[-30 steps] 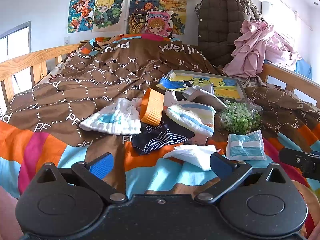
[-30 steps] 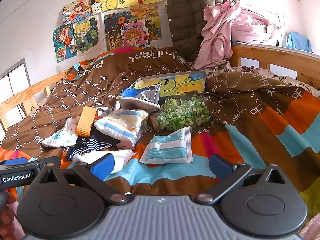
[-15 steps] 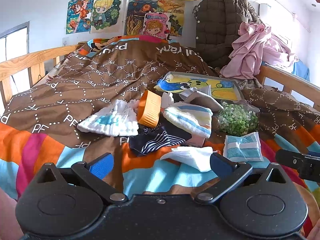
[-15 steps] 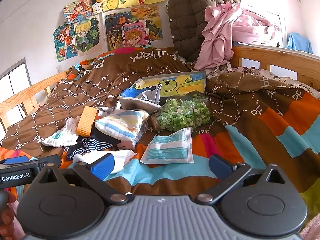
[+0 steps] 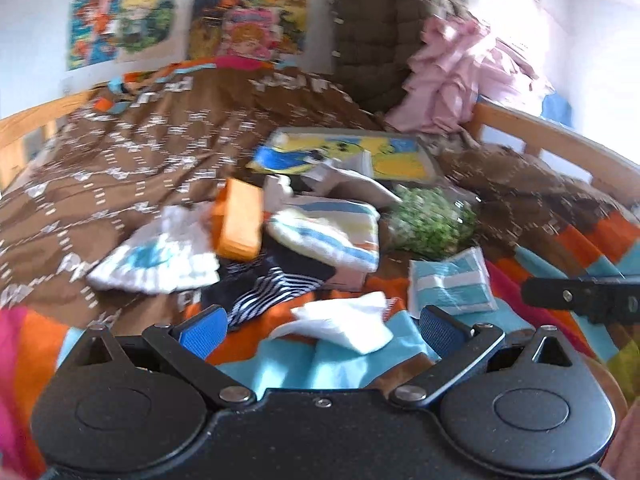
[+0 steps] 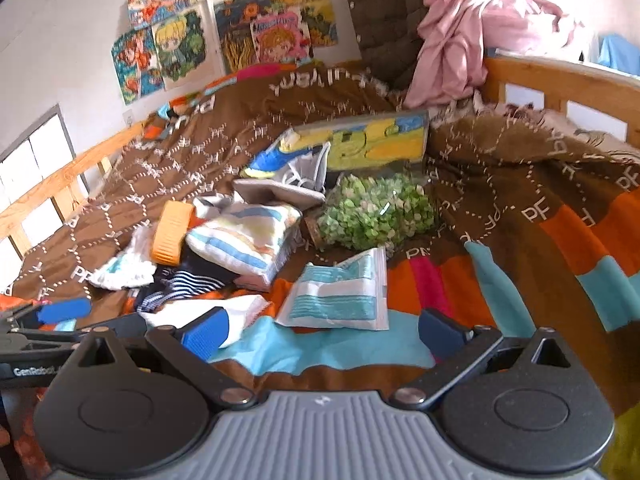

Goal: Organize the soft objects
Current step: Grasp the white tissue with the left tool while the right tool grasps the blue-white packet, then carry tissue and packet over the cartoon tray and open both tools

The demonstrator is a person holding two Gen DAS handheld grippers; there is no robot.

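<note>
A heap of soft things lies on the bed. It holds a white and blue cloth, a navy striped garment, a folded pastel striped towel, a white cloth and an orange ribbed piece. A clear packet with teal print lies to the right. My left gripper is open just short of the white cloth. My right gripper is open in front of the packet. Nothing is between either pair of fingers.
A bag of green bits, a grey pouch and a yellow and blue picture board lie behind the heap. A brown jacket and pink clothes hang at the headboard. Wooden rails run along both sides.
Both grippers have moved forward and a little down toward the heap, so the objects look larger. The left wrist view is blurred by motion. Both stay open.
</note>
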